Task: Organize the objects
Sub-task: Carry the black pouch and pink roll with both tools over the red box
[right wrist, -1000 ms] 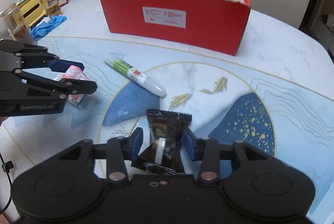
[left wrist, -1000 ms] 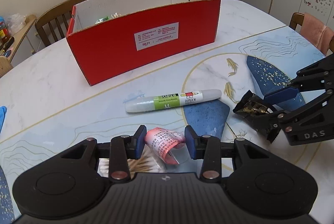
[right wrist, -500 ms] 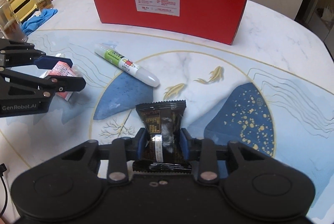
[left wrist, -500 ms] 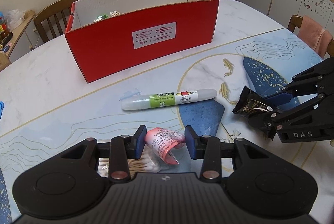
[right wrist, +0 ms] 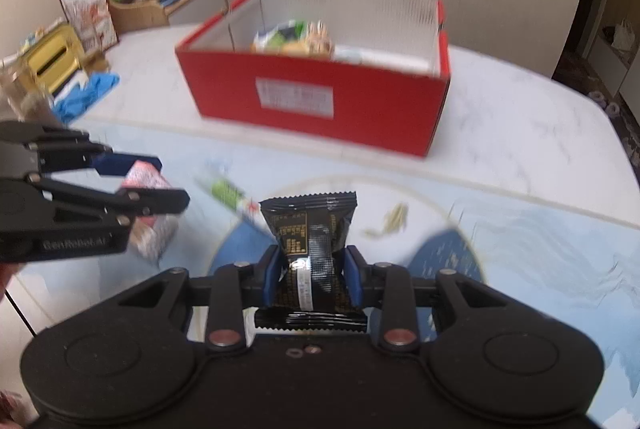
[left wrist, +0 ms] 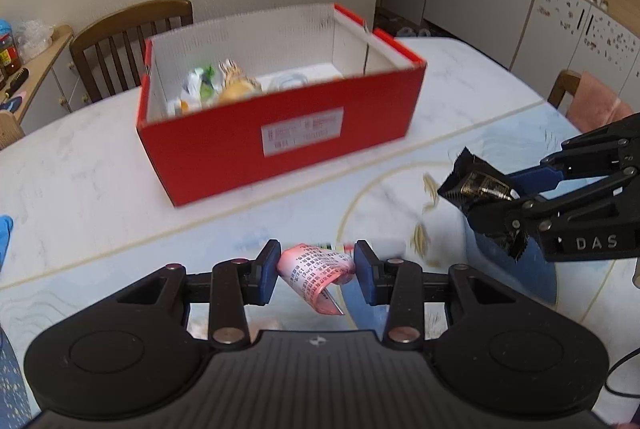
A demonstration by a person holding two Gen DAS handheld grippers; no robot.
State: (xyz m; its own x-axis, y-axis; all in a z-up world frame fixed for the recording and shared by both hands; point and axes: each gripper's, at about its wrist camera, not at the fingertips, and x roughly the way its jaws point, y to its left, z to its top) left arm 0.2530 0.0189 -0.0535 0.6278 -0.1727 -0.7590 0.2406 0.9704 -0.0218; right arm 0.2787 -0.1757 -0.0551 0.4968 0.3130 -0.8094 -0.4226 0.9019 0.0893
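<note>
— The left gripper [left wrist: 316,269] is clamped on a pink packet [left wrist: 316,271], clear of the table [left wrist: 80,169], presumably bound for the red box [left wrist: 280,149]?

— Likely. The right gripper [right wrist: 312,279] pinches a black sachet [right wrist: 312,249], box [right wrist: 320,101] ahead, already holding snacks.

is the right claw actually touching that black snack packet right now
Touching. The right wrist view shows the right claw with both blue pads pressed against the sides of the black snack packet, pinching it.

Your two wrist cameras look down, side by side, toward the red box [left wrist: 280,133] [right wrist: 316,97], which both views share.
</note>
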